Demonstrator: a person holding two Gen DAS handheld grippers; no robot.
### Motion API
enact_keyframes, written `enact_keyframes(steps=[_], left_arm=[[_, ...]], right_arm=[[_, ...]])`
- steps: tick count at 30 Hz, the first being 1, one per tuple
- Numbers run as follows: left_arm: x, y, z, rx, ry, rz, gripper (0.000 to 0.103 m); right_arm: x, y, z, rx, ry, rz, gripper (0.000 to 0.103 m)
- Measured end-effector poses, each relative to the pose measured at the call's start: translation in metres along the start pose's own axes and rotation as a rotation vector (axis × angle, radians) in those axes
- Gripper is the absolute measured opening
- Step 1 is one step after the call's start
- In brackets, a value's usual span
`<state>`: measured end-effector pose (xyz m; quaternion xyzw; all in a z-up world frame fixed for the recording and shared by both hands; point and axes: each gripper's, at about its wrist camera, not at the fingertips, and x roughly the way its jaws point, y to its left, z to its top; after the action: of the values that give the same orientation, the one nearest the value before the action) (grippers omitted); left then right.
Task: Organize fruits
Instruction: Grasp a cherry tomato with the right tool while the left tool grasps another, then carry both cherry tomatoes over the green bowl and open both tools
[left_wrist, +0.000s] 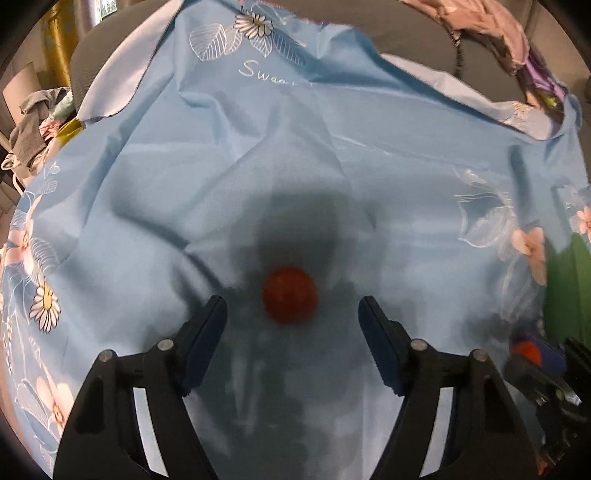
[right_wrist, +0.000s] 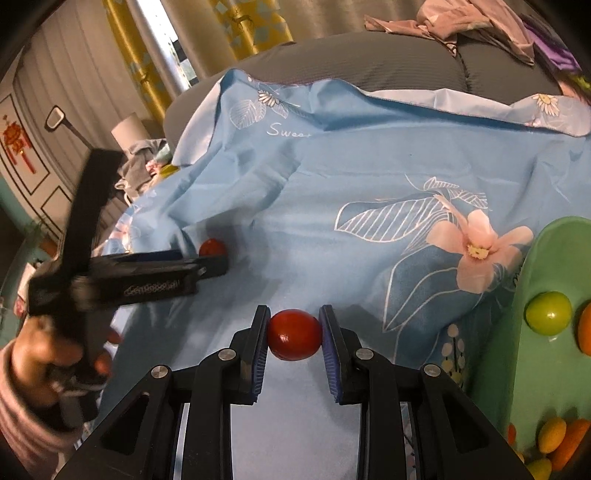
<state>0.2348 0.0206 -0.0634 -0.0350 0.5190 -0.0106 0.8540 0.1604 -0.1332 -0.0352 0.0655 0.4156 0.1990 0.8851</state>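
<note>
Light was dim and bluish w/ daylight at the window (right_wrist: 173, 55). A dark shadow pooled on the cloth (left_wrist: 295, 155) around the red fruit (left_wrist: 290, 295) (soft, blurred). Fisheye bent edges; left gripper (right_wrist: 207, 264) motion-smeared.

The green tray (right_wrist: 532, 332) is cut off at the right edge; the left tongs (right_wrist: 207, 264) are motion-blurred.
</note>
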Motion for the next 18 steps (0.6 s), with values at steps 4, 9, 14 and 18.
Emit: enact_keyframes(steps=[4,9,14,18], left_arm=[[0.012,0.004,0.005,-0.014,0.013,0.014,0.062],[0.013,-0.002,0.006,0.009,-0.005,0.055,0.049],[0.009,0.004,0.004,-0.016,-0.015,0.026,0.029],[-0.001,0.004,-0.003,-0.019,-0.023,-0.006,0.029]], right_arm=[[-0.002,-0.003,-0.001,0.007,-0.015,0.022,0.029],[-0.004,-0.003,-0.003,0.001,-0.019,0.028,0.029],[-0.007,-0.003,-0.003,0.005,-0.026,0.017,0.029],[-0.011,-0.003,-0.004,0.002,-0.026,0.003,0.029]])
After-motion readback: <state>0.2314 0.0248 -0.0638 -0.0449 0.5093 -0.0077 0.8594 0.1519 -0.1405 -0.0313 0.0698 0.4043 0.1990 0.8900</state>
